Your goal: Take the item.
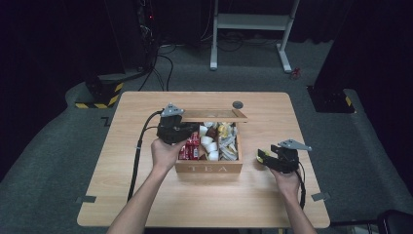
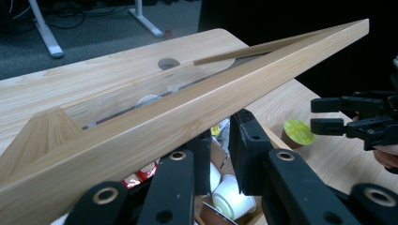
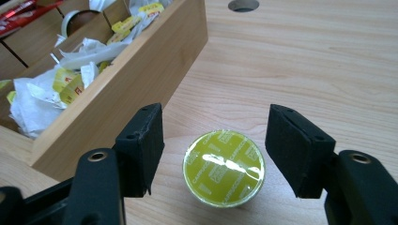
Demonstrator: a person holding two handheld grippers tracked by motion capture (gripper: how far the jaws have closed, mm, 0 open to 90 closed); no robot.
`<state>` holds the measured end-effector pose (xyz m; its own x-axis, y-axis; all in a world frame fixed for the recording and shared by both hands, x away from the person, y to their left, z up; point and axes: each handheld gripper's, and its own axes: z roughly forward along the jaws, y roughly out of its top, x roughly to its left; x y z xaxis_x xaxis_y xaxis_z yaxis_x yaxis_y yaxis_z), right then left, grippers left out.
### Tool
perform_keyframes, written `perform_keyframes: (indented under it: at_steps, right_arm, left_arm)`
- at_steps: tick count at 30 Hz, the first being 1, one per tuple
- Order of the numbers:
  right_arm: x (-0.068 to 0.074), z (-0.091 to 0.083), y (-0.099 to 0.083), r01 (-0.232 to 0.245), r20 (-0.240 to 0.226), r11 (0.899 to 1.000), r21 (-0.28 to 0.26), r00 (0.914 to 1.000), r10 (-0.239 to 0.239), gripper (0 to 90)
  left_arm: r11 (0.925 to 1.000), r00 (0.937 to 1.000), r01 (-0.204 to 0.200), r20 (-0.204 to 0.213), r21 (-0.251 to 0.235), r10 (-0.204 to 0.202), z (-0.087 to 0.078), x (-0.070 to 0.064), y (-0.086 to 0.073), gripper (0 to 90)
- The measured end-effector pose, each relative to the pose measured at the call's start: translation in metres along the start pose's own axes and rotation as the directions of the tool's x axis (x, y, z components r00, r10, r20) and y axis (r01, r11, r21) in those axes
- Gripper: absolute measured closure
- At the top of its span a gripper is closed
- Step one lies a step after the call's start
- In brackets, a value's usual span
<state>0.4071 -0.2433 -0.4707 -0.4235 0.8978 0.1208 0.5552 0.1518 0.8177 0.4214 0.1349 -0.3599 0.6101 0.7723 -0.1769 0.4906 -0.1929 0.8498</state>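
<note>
High view looks down on the table [image 1: 146,195]; both gripper views sit close, sharing the tea box [image 3: 141,70].

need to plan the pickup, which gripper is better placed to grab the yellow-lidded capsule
Right. The right gripper has its jaws open on either side of the capsule, while the left gripper holds up the tea box lid.

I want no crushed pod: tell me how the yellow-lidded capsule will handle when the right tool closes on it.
The capsule is small, probably light. Its shiny foil lid looks thin and may dent, so the round wall seems safer to grip. It stands on the table between the open right tool pads; on its side it could roll.
</note>
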Motion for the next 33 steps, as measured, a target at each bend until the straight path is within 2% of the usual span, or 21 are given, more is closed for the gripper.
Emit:
perform_keyframes:
  at_steps: [5, 17, 22, 28, 33]
  right_arm:
    - [-0.006, -0.008, -0.004, -0.001, 0.012, 1.0, -0.017, 0.9999, 0.001, 40.2]
    - [-0.025, -0.029, -0.028, -0.043, 0.065, 0.999, -0.02, 0.9969, 0.044, 46.7]
    - [-0.025, -0.03, -0.04, -0.052, 0.089, 0.999, 0.008, 0.9947, 0.051, 48.3]
    - [-0.024, -0.028, -0.055, -0.035, 0.119, 0.998, 0.05, 0.9924, 0.029, 49.3]
    - [-0.026, -0.026, -0.066, -0.05, 0.14, 0.996, 0.077, 0.9894, 0.039, 49.5]
  left_arm:
    - [1.0, 1.0, -0.001, 0.005, 0.004, 0.001, 0.0, 0.0, -0.003, 78.1]
    - [1.0, 0.9999, 0.001, 0.012, 0.008, -0.001, 0.0, -0.002, -0.006, 77.4]
    - [1.0, 0.9999, 0.0, 0.017, 0.008, 0.0, -0.001, -0.002, -0.009, 77.3]
    - [0.9999, 0.9998, 0.008, 0.019, 0.011, -0.008, -0.001, -0.002, -0.011, 77.8]
    - [0.9998, 0.9998, 0.009, 0.02, 0.018, -0.009, -0.001, -0.003, -0.012, 77.8]
